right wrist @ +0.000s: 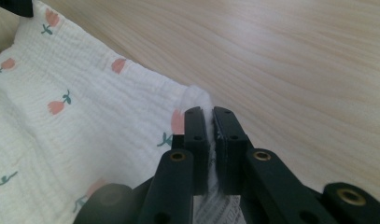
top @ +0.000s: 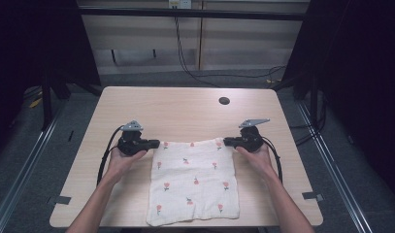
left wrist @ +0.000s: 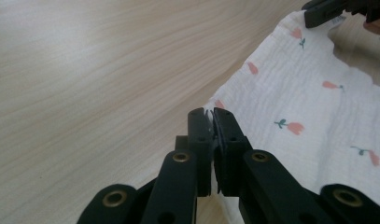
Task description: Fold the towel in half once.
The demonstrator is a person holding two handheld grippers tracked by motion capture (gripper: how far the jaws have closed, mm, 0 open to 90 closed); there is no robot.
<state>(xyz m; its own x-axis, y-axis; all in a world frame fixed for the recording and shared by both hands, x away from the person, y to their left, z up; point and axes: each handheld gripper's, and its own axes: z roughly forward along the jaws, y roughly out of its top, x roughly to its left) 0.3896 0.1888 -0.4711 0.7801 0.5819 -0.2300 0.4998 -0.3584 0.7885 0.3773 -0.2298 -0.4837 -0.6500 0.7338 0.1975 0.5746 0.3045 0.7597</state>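
A white cloth (top: 194, 180) printed with small pink tulips lies flat on the wooden table (top: 185, 111), its near edge at the table's front. My left gripper (top: 156, 143) pinches the cloth's far left corner (left wrist: 215, 105), jaws shut on the fabric. My right gripper (top: 226, 141) is shut on the far right corner (right wrist: 197, 95); a care label shows between its jaws. Both hands rest on the table at either side of the cloth. In the left gripper view the right gripper (left wrist: 325, 11) appears at the top right.
A round dark hole (top: 224, 101) sits in the table top near the far right. Bare wood stretches behind the cloth. Cables (top: 185, 58) run across the floor beyond the table, and metal rails flank both sides.
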